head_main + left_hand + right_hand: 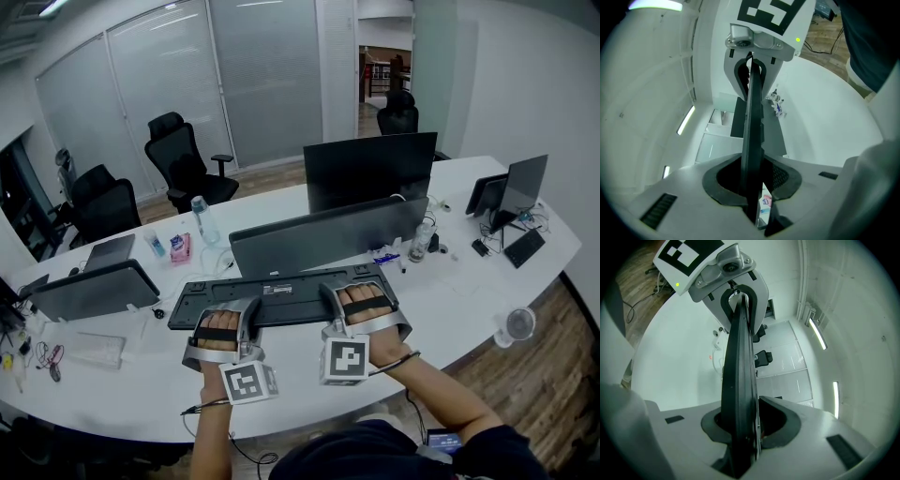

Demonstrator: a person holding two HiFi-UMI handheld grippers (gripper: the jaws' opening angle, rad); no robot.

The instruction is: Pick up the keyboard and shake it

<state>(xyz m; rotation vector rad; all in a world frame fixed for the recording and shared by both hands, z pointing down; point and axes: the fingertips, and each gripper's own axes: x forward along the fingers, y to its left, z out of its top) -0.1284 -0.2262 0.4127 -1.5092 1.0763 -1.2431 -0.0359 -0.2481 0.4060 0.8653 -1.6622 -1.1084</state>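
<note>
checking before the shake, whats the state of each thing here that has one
keyboard, clamped at its near edge by both grippers
left gripper, shut on keyboard
right gripper, shut on keyboard
water bottle, upright
office chair, empty

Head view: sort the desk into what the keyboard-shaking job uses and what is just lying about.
Job:
- keyboard, gripped along its near edge
- left gripper and right gripper, both shut on it

Lying about:
- monitor
- water bottle
- pink pack
- office chair
</note>
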